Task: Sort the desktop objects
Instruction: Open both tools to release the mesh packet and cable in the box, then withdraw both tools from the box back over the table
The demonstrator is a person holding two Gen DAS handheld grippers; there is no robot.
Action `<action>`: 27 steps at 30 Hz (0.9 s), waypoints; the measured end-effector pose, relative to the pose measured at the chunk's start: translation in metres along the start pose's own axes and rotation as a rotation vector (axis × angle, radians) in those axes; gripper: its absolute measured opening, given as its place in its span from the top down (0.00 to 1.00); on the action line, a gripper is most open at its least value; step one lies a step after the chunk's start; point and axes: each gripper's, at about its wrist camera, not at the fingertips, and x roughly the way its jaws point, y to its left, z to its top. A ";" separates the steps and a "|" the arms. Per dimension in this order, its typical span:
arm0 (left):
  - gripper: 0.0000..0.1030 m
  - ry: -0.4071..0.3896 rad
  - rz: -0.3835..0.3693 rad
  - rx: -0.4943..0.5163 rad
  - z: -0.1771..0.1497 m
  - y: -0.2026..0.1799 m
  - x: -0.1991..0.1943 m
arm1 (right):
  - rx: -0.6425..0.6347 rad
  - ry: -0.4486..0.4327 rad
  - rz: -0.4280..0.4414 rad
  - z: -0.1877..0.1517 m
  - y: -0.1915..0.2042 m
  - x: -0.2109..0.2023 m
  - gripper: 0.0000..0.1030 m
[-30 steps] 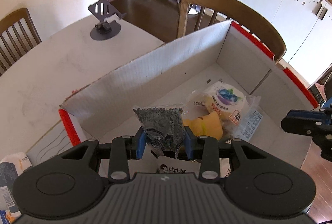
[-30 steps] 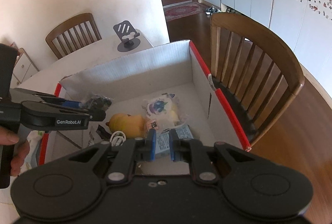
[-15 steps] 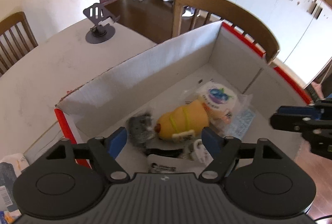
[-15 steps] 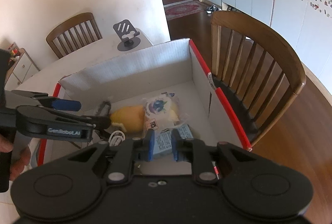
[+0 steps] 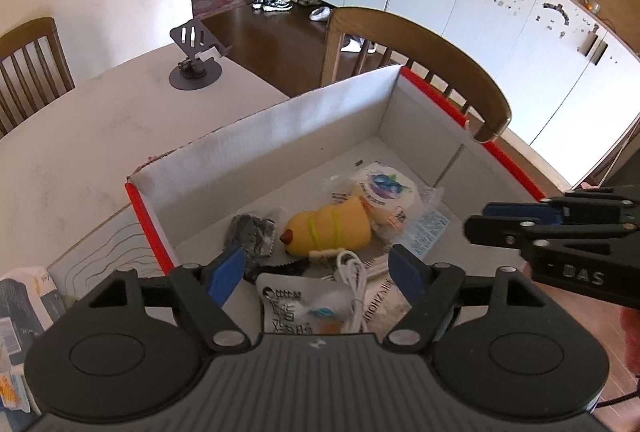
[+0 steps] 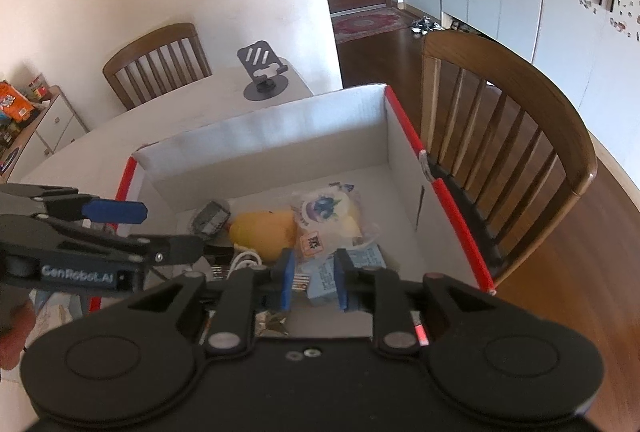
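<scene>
A white cardboard box with red edges (image 5: 280, 107) stands on the table. In it lie a dark grey bag (image 5: 250, 236), a yellow plush toy (image 5: 332, 228), a round blueberry-print pack (image 5: 384, 187), a light-blue packet (image 5: 430, 228), a white cable (image 5: 354, 280) and a white sachet (image 5: 292, 304). My left gripper (image 5: 316, 272) hangs open over the box's near end, empty. My right gripper (image 6: 315, 284) hovers over the near right corner. Its jaws are opening and a narrow gap shows, with nothing gripped; the light-blue packet (image 6: 324, 276) lies below.
A grey phone stand (image 5: 196, 67) sits on the pale table (image 5: 80, 151) beyond the box. One wooden chair (image 5: 420, 47) stands close behind the box, another (image 5: 28, 63) at the far left. Paper packets (image 5: 24, 308) lie left of the box.
The left gripper opened and let go of the dark grey bag, which now lies in the box beside the yellow toy. It then lifted back. The right jaws parted slightly.
</scene>
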 end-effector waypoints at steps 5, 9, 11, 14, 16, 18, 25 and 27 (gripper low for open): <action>0.24 -0.016 -0.012 -0.001 -0.005 -0.003 -0.013 | -0.022 0.003 0.008 -0.001 0.008 -0.002 0.77; 0.24 -0.031 -0.016 -0.002 -0.008 -0.003 -0.021 | -0.027 0.002 0.012 -0.001 0.014 -0.004 0.76; 0.24 -0.034 -0.021 -0.005 -0.010 -0.002 -0.024 | -0.031 0.003 0.012 -0.002 0.017 -0.005 0.76; 0.18 -0.042 -0.023 -0.009 -0.013 -0.001 -0.029 | -0.031 -0.002 0.009 -0.006 0.020 -0.009 0.72; 0.17 -0.049 -0.028 -0.014 -0.015 0.001 -0.033 | -0.026 -0.007 0.004 -0.007 0.021 -0.011 0.68; 0.17 -0.051 -0.035 -0.012 -0.017 0.002 -0.036 | -0.019 -0.012 0.004 -0.009 0.022 -0.014 0.63; 0.16 -0.067 -0.051 -0.015 -0.028 0.009 -0.049 | -0.006 -0.035 -0.018 -0.015 0.029 -0.024 0.37; 0.09 -0.071 -0.044 -0.018 -0.032 0.012 -0.053 | 0.002 -0.038 -0.022 -0.016 0.031 -0.025 0.35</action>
